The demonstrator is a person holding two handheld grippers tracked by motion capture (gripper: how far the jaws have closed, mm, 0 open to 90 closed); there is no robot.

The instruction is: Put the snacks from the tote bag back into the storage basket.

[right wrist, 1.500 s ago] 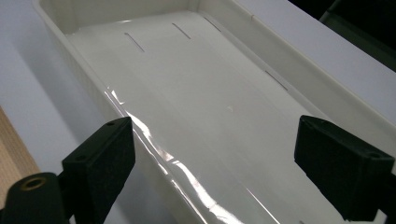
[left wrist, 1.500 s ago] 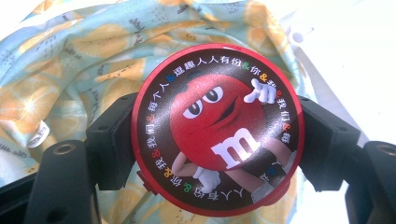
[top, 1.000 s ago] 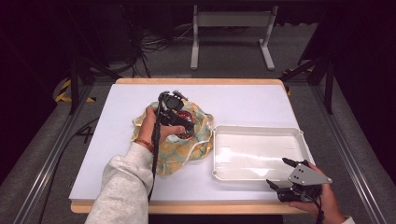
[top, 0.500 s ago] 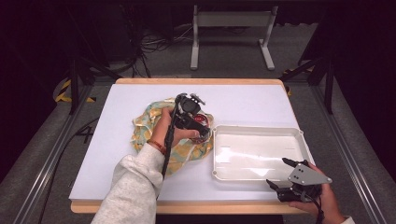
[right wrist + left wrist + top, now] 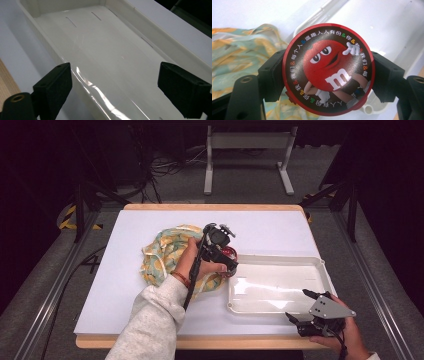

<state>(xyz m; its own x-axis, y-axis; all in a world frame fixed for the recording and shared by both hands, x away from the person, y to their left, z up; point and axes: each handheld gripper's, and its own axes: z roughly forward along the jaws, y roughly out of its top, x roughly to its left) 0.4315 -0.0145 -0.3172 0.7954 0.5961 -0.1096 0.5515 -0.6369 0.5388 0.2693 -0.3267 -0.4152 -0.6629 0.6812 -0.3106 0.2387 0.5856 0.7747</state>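
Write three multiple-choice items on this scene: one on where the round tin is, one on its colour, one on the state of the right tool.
1. Where is the round tin?
A. Inside the white tray
B. Between the left tool's jaws
C. Under the cloth

2. What colour is the tin's rim?
A. Red
B. Blue
C. Green

3. What state is the right tool in?
A. Shut on the tray's rim
B. Shut on the cloth
C. Open, holding nothing

Key: B, the left tool clamps it from both sides beside the patterned cloth; A, a red band rings the lid; C, its jaws stand apart before the white tray.
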